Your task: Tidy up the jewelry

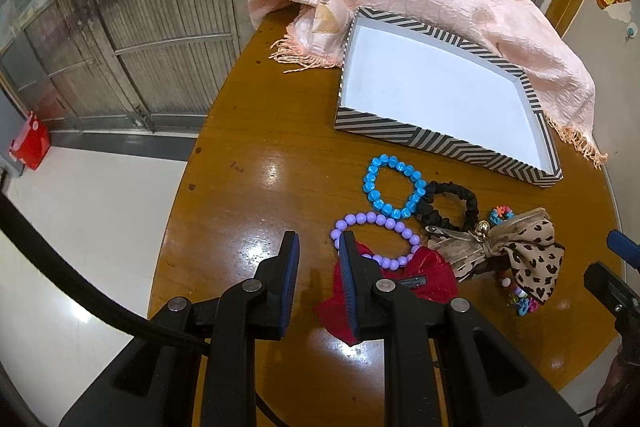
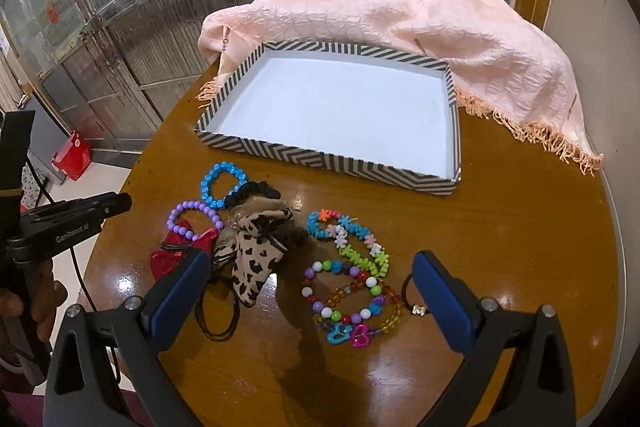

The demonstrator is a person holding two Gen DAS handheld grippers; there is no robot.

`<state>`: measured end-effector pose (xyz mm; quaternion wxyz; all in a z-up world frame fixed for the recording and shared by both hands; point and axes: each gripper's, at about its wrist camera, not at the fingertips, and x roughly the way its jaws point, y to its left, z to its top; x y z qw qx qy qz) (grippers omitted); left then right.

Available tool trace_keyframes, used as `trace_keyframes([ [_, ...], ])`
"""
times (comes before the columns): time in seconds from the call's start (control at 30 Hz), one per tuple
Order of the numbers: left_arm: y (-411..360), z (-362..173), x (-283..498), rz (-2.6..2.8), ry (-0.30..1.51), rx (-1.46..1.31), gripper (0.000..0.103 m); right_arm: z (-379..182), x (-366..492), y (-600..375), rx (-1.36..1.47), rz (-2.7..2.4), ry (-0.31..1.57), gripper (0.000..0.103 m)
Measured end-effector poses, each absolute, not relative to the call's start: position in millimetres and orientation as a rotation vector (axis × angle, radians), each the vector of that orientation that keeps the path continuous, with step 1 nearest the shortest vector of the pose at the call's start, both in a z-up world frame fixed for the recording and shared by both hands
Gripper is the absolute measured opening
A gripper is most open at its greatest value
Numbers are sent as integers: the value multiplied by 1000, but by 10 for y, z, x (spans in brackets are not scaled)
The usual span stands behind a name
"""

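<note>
Your left tool (image 1: 318, 247) hangs over the near left of the tabletop (image 1: 248, 131) with a narrow gap between its fingers and nothing in it; your right tool (image 2: 312, 267) stands wide open and empty above the multicoloured bead strands (image 2: 348, 291). The striped tray (image 2: 332, 163) sits bare at the far side, in front of the pink scarf (image 2: 400, 15). All the jewelry lies loose near you: the blue bracelet (image 1: 394, 191), the purple bracelet (image 1: 378, 239) lying partly over the red bow (image 1: 424, 273), the black scrunchie (image 1: 456, 205) and the leopard bow (image 2: 256, 255).

Judging from this, the first pick is not yet made. Take one piece at a time. The purple bracelet is nearest your left tool: open wider, come straight down across one side of the ring, and pinch only beads, not the red bow beneath. Lift clear before carrying it to the tray.
</note>
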<state>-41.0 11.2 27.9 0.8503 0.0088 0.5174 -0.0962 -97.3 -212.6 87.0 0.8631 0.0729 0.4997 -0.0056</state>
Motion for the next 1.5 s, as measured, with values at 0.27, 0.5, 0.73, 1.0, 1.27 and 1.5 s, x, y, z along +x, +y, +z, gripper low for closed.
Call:
trace_keyframes([
  [0.27, 101, 260, -339, -199, 1096, 13, 7, 906, -1011, -2135, 100, -18, 997, 103],
  [0.5, 49, 248, -338, -202, 1100, 23, 7, 904, -1000, -2290, 139, -31, 1025, 103],
  [0.73, 59, 235, -291, -198, 1106, 7, 7, 900, -1040, -2346, 137, -43, 1022, 102],
  [1.0, -6, 201, -240, -206, 1128, 9, 7, 825, -1071, -2470, 187, -47, 1045, 102],
  [1.27, -132, 170, -161, -226, 1131, 33, 7, 814, -1085, -2507, 190, -70, 1074, 102],
  [1.5, -192, 56, 31, -253, 1176, 10, 7, 801, -1116, -2526, 156, -83, 1067, 102],
])
